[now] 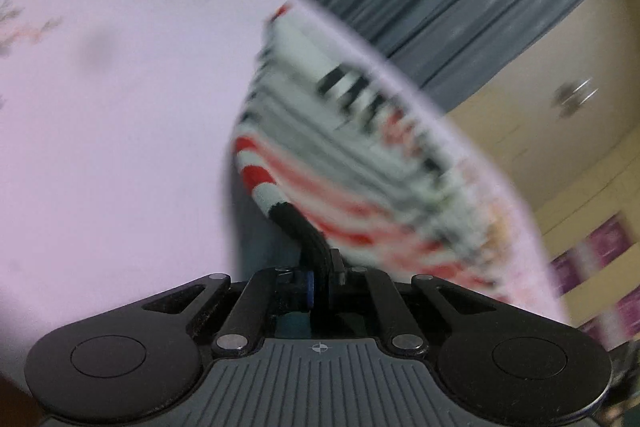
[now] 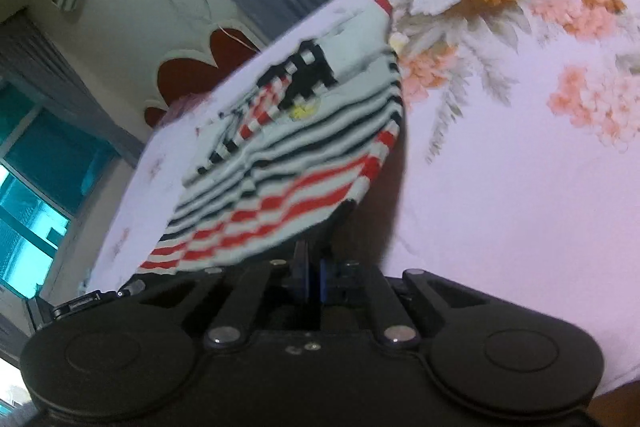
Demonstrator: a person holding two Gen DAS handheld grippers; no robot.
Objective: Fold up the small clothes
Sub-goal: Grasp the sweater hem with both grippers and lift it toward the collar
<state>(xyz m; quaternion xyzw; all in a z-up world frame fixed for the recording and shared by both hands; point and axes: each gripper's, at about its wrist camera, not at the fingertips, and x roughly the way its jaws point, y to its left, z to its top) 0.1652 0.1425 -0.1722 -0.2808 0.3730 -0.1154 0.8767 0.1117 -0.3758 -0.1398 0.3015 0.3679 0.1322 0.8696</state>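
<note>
Left gripper (image 1: 320, 259): clamped on shirt (image 1: 352, 163) hem corner. Right gripper (image 2: 316, 259): clamped likewise. Shirt stretches ahead over sheet (image 2: 500, 167).

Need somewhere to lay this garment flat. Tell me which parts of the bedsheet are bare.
Left wrist view: the pink bedsheet is bare left of the striped garment. Right wrist view: the flowered stretch to the garment's right is bare too. It is crowded at the near hem, where the left gripper and right gripper are both shut on the cloth.
</note>
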